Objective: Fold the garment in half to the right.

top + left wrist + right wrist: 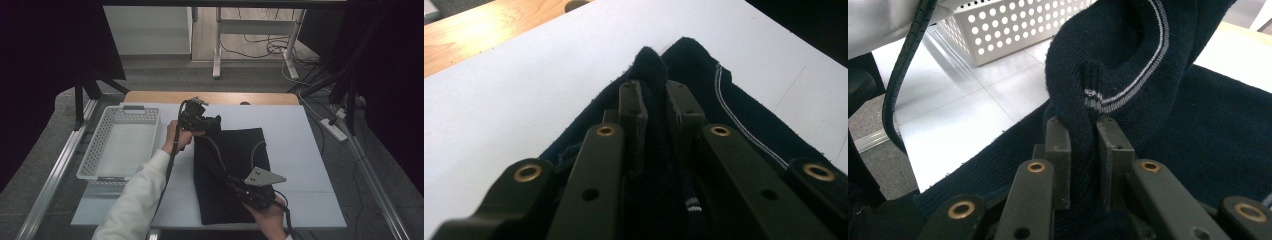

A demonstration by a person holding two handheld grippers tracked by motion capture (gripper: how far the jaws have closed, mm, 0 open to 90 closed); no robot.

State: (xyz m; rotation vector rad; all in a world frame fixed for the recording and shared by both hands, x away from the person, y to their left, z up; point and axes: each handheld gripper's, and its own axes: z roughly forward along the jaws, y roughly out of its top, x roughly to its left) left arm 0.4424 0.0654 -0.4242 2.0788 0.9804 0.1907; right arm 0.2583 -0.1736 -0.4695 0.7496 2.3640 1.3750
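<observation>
Where the high view looks down, a white table top [300, 135] is seen with a strip of bare wood [210, 97] along its far edge, the whole standing on grey carpet [45, 150]. Dark curtains [45, 45] hang at both sides, and cables [260, 47] lie on the floor beyond the table near a white desk frame [218, 45]. A white perforated basket [120, 145] sits on the left part of the table, just beside the work.

A dark navy knitted garment [235, 170] with a thin pale stripe lies on the white surface near the middle, reaching toward the near edge. Most of it is flat; two portions are gathered up by the tools.

The left gripper [200, 120], held by a hand in a white sleeve [135, 200], is at the far left corner of the garment. In the left gripper view its jaws are nearly closed and clenched on a raised fold of the navy knit [651, 75], which stands up between the pads.

The right gripper [252, 187], bearing a grey three-cornered plate, is at the near right part of the garment. In the right gripper view its jaws are likewise drawn close and grasping a pinch of striped cloth [1088, 115], which bulges above the pads. The basket shows behind it in that view.
</observation>
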